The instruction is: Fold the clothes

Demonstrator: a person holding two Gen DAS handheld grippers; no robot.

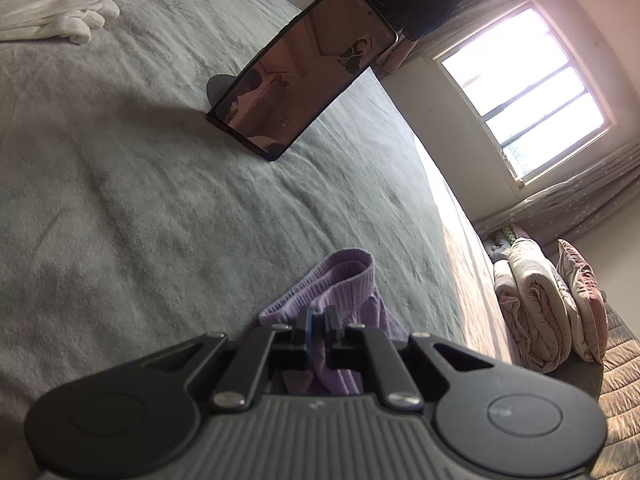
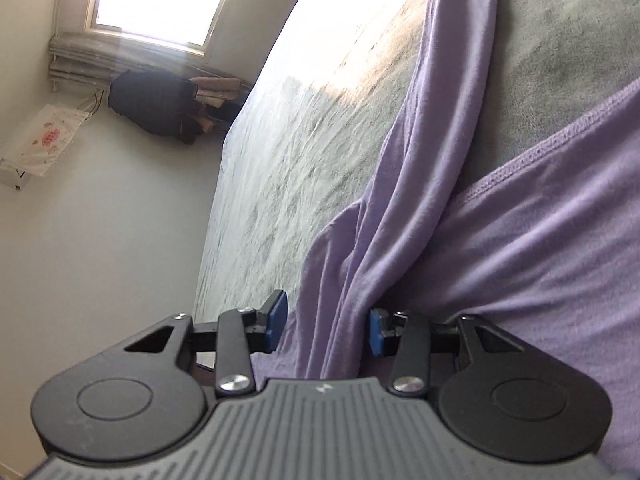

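Left gripper (image 1: 318, 320) pinched tight on the ribbed collar of the lilac shirt (image 1: 340, 280), which lies on the grey bedspread (image 1: 140, 200). Right gripper (image 2: 326, 320) jaws spread, a shirt fold between them, pads seemingly not pressing. Phone (image 1: 304, 68) propped farther up the bedspread.

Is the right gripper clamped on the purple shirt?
No: the right gripper has its blue fingers spread apart, with a fold of the purple shirt lying loose between them.

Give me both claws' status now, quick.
Left claw: shut on the purple garment.
Right claw: open, pads not pressing, a fold of the purple garment between the jaws.
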